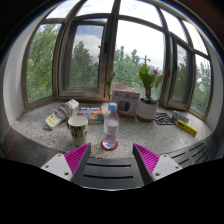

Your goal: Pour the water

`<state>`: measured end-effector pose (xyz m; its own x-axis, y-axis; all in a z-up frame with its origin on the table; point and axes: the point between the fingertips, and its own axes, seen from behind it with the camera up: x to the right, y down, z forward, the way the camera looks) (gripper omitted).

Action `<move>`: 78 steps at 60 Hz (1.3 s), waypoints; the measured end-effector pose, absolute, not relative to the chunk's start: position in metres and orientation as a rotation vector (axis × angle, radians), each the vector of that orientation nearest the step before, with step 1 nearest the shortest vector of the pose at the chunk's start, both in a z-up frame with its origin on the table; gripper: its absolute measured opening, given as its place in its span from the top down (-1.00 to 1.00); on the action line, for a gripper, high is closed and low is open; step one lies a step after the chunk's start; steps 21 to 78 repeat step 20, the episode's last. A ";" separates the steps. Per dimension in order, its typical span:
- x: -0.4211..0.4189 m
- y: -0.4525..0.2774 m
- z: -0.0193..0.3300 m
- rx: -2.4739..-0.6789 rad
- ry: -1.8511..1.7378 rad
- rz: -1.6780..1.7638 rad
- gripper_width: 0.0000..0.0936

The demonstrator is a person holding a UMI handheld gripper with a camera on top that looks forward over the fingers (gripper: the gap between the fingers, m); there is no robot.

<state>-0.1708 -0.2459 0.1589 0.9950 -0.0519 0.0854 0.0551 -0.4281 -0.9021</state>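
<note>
Windowsill (40,135): bottle (111,127) (label unreadable) beyond spread fingers (79,155).

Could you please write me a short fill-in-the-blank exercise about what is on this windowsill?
1. The water bottle stands just ahead of the tongs, which are ____.
2. Left of the bottle stands a ____, with a larger bottle lying on its side behind it.
3. The potted plant stands to the ____ of the pink box.

Missing words: open; cup; right
</note>
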 end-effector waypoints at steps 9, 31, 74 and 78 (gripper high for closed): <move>-0.169 -0.260 0.172 -1.985 0.007 -0.128 -0.84; -0.171 -0.265 0.176 -1.980 0.017 -0.115 -0.83; -0.171 -0.265 0.176 -1.980 0.017 -0.115 -0.83; -0.171 -0.265 0.176 -1.980 0.017 -0.115 -0.83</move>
